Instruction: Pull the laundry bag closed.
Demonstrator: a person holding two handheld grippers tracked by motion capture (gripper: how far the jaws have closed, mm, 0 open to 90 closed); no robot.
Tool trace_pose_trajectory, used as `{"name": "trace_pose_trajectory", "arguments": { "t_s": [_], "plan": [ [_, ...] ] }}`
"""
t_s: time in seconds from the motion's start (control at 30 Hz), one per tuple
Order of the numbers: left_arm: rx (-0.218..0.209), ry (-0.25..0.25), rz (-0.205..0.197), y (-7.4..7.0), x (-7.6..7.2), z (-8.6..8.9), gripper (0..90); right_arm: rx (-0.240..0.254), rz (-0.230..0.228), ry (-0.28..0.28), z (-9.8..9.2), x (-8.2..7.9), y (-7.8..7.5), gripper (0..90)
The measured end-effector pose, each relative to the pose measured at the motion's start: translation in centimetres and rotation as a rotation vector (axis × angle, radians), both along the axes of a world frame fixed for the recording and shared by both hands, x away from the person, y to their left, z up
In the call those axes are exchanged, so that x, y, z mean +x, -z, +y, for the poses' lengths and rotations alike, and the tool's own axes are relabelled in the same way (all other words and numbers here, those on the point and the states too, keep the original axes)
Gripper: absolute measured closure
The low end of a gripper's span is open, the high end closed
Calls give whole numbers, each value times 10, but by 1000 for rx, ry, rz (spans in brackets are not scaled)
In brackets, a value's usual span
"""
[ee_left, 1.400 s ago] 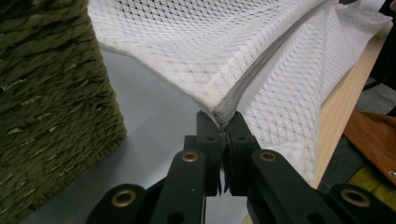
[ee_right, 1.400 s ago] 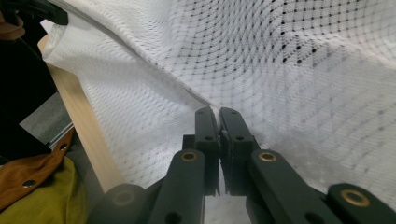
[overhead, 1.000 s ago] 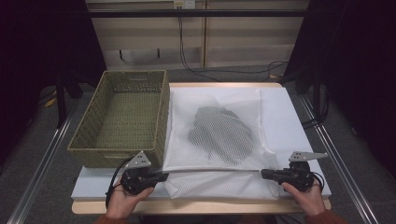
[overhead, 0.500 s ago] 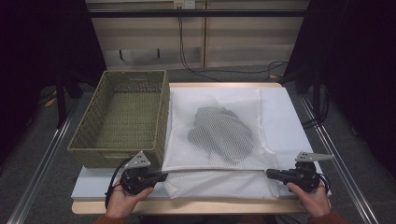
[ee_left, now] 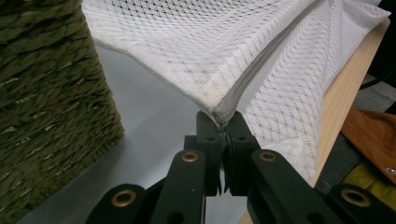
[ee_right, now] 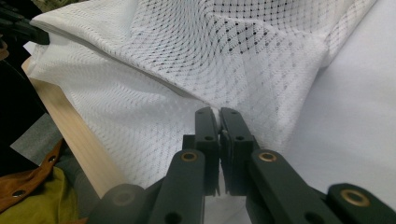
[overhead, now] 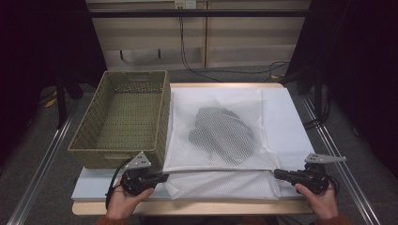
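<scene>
White mesh laundry bag (overhead: 220, 136) lies flat on the tabletop (overhead: 281, 108) beside the wicker basket (overhead: 124, 117), its near edge now pulled taut as the right gripper (overhead: 277, 174) has drawn outward. Both grippers' fingers pinch that edge's corners, left gripper (overhead: 164, 177) opposite; likely a lift next.

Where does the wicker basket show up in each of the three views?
High view: the basket sits left of centre, beside the mesh bag.
Left gripper view: its woven wall runs along the left edge.
Right gripper view: I cannot make the basket out.
Shared landmark: the mesh bag, gripped at its near edge in both gripper views.
</scene>
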State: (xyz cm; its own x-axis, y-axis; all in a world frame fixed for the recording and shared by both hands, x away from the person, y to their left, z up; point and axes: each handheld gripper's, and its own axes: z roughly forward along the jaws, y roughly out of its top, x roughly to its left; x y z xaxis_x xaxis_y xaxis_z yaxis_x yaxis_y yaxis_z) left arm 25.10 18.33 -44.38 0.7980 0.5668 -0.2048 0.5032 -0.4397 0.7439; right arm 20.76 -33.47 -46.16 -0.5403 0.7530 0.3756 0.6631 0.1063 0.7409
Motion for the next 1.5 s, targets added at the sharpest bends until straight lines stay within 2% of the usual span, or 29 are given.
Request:
{"name": "trace_pose_trajectory", "arguments": {
  "t_s": [0.5, 0.57, 0.77, 1.13, 1.23, 1.3, 1.33, 1.37, 1.4, 1.5],
  "plan": [
    [0, -7, 2, 0, 0, 0, 871, -21, 14, 15, -5, -2, 2, 869],
    [1, -12, 2, 0, 1, -1, 871, -11, 12, 36, -8, -1, 1, 869],
    [7, -12, 5, 1, 2, 1, 870, -24, 9, 39, -9, -1, 1, 869],
    [10, -5, 10, 2, 3, 0, 871, -12, 18, 57, -15, -3, 4, 868],
    [14, -6, 12, 2, 2, -1, 872, -16, 26, 58, -15, -3, 4, 868],
    [19, -25, 22, 3, 4, -1, 871, -16, 30, 55, -15, -2, 5, 868],
    [19, -25, 22, 3, 4, -1, 872, -23, 29, 58, -15, -2, 6, 869],
    [35, -34, 11, 1, 5, -6, 872, -53, 24, 63, -12, -1, 7, 869],
    [41, -22, 5, 1, 3, -7, 872, -64, 26, 64, -12, -1, 7, 868],
    [48, -15, 25, 6, 3, -6, 870, -41, 18, 59, -14, 0, 7, 868]
  ]
}}
